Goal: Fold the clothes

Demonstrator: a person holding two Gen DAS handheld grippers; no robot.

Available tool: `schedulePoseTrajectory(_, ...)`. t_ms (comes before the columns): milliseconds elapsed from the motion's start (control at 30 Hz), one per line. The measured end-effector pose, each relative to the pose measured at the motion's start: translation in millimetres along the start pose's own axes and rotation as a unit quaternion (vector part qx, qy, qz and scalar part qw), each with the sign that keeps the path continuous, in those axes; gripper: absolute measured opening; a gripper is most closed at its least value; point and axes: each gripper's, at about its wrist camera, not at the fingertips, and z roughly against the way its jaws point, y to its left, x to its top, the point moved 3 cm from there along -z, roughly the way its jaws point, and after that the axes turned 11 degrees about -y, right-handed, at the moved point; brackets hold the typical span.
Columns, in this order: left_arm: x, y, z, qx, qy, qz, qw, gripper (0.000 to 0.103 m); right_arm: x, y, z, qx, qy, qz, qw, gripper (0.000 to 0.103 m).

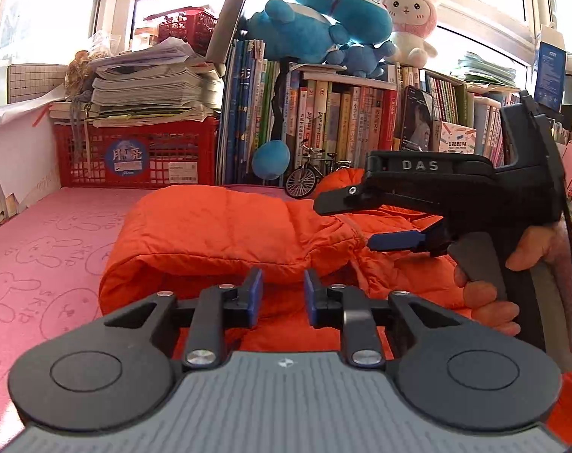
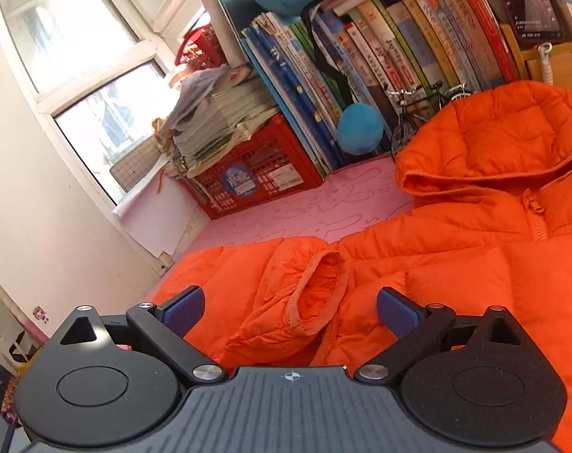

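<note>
Orange quilted jacket (image 2: 475,249) lies spread on a pink mat (image 1: 40,249), hood (image 2: 490,139) toward the books (image 1: 335,120) and red crate (image 1: 135,154). One sleeve (image 2: 286,302) is laid across the body, its cuff (image 2: 320,290) facing up, which suggests the fold is partly made.

Left hand-held gripper (image 1: 283,294) sits low just over the folded sleeve, jaws parted a little with nothing between them. Right hand-held gripper (image 2: 289,311) hovers with jaws spread wide to either side of the cuff, released and empty; it seems lined up to take that cuff. In the left view it shows from the side (image 1: 365,226), one finger above the other, over the jacket's middle. Puffy fabric will likely spring back unless pressed flat.
</note>
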Motion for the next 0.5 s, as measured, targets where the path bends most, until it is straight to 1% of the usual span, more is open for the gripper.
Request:
schedulePoseTrajectory(33, -1, 3, 2, 0.006, 0.001, 0.000, 1.0000, 0.024, -4, -1, -12, -0.013, 0.016, -0.019, 1.000, 0.048)
schedulePoseTrajectory(67, -2, 7, 3, 0.011, 0.002, 0.001, 0.9999, 0.025, -6, -3, -18, -0.021, 0.029, -0.038, 0.999, 0.020)
schedulePoseTrajectory(100, -1, 9, 4, 0.013, 0.000, 0.003, 0.9999, 0.026, -7, -4, -20, -0.017, 0.037, -0.058, 0.997, 0.019)
schedulePoseTrajectory(133, -1, 11, 5, 0.015, -0.001, 0.004, 0.9999, 0.027, -7, -6, -18, -0.010, 0.036, -0.072, 0.997, 0.017)
schedulePoseTrajectory(200, 0, 14, 5, 0.019, -0.004, 0.008, 0.9998, 0.028, -2, -5, -6, -0.006, 0.016, -0.061, 0.998, 0.015)
schedulePoseTrajectory(333, 3, 15, 3, 0.017, -0.009, 0.023, 0.9996, 0.028, 22, -14, 31, -0.016, -0.038, -0.048, 0.998, 0.010)
schedulePoseTrajectory(433, 12, 9, 7, -0.001, -0.028, 0.028, 0.9992, 0.030, 47, -32, 65, -0.039, -0.084, -0.033, 0.995, 0.010)
schedulePoseTrajectory(467, 16, 8, 8, -0.002, -0.039, 0.026, 0.9989, 0.033, 54, -39, 75, -0.045, -0.095, -0.032, 0.994, 0.010)
schedulePoseTrajectory(500, 20, 7, 9, -0.003, -0.051, 0.025, 0.9984, 0.040, 58, -47, 82, -0.044, -0.098, -0.040, 0.993, 0.011)
